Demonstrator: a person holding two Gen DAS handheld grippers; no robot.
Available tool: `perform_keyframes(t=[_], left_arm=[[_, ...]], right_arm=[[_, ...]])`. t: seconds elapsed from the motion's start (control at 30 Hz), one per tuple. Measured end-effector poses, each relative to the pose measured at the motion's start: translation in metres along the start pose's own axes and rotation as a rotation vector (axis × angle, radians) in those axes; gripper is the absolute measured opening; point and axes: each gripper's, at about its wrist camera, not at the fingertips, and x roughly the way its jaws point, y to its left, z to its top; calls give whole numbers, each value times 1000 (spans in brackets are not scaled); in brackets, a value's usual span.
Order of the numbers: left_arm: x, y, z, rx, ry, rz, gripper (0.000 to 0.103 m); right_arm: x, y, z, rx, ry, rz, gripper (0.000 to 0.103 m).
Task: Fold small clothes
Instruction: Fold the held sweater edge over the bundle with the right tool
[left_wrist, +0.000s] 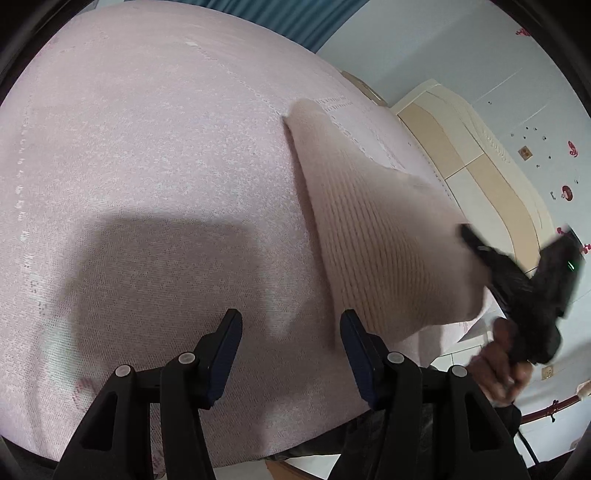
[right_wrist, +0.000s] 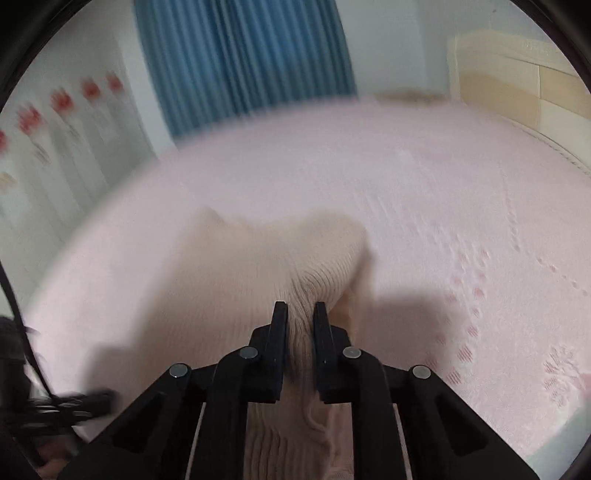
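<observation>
Right gripper: jaws drawn close, pinching a bunched fold of the ribbed knit garment between the pads. Cloth gathered into tight pleats at the fingertips, more of it hanging down under the jaws toward the camera. Ahead of the fingertips, the rest of the cream-pink garment spread over the pink bedspread, its far edge blurred. To the right of the jaws, a dark shadow on the cover. Beyond the bed: blue curtain straight ahead, cream headboard up to the right.

Left gripper: jaws spread to a middling gap, nothing between them, only bedspread below. Right fingertip just beside the near lower edge of the garment; contact not clear, no pinch visible. Garment lifted in a slanting sheet to the right of and ahead of these jaws, one corner resting on the bedspread farther ahead, the opposite corner held up at far right by the right gripper, itself blurred. A hand wrapped round that gripper's handle below it. Left of the jaws, a broad shadow across the cover.
</observation>
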Motion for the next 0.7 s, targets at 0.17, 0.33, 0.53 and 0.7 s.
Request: perform_keyframes(t=[0.17, 0.33, 0.53, 0.7], left_arm=[[-6, 0, 3, -1, -45, 6, 52], [-22, 5, 9, -12, -85, 24, 52], [-32, 15, 10, -64, -102, 24, 52], [-38, 13, 10, -63, -118, 55, 52]], right_arm=[[36, -36, -24, 66, 213, -111, 20], [18, -54, -20, 202, 193, 12, 52], [57, -51, -28, 288, 269, 50, 63], [76, -49, -23, 300, 290, 52, 68]])
